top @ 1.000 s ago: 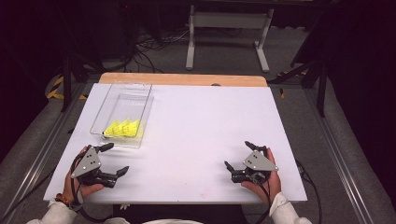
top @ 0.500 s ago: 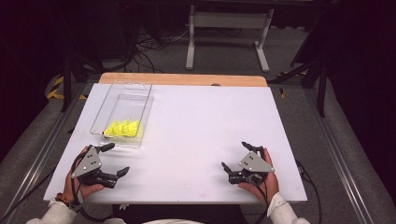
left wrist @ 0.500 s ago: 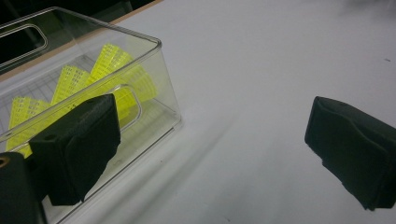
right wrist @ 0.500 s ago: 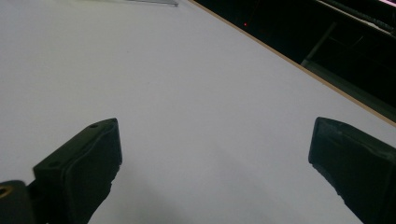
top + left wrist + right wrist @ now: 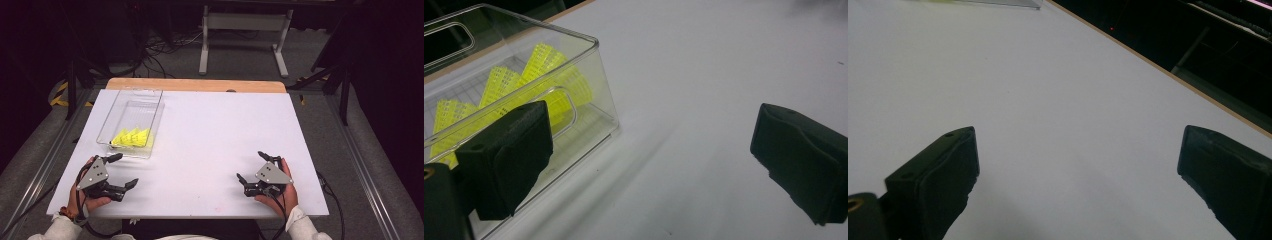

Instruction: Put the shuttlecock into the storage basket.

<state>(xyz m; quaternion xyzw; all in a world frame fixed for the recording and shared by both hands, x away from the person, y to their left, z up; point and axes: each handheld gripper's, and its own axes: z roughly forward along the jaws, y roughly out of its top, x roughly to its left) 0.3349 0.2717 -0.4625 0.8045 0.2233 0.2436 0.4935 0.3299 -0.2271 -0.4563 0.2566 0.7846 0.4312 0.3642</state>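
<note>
White surface (image 5: 210, 135), wood strip along its far edge, dark room behind with a metal stand and cables on the floor. We use the bin as landmark.

Clear bin (image 5: 131, 122) sits on the surface's left half, long axis running away from us. Yellow cards (image 5: 131, 137) lie inside it, bunched at the near end; in the left gripper view they fan out and lean against each other (image 5: 531, 82), fine print on them too small to read.

Our left hand-held gripper (image 5: 119, 171) rests on the surface just in front of the bin's near wall, jaws spread wide, nothing between them. One jaw tip is right by the bin's near edge; we can't tell whether it touches. In the left gripper view, one pad (image 5: 506, 157) overlaps the bin's near corner, the other is out over bare surface.

Our right hand-held gripper (image 5: 254, 168) is well to the right of the bin, near the surface's front edge, jaws also wide and empty. The right gripper view has bare white surface between the pads (image 5: 933, 185), with the bin's corner (image 5: 998, 2) far off at the top.
</note>
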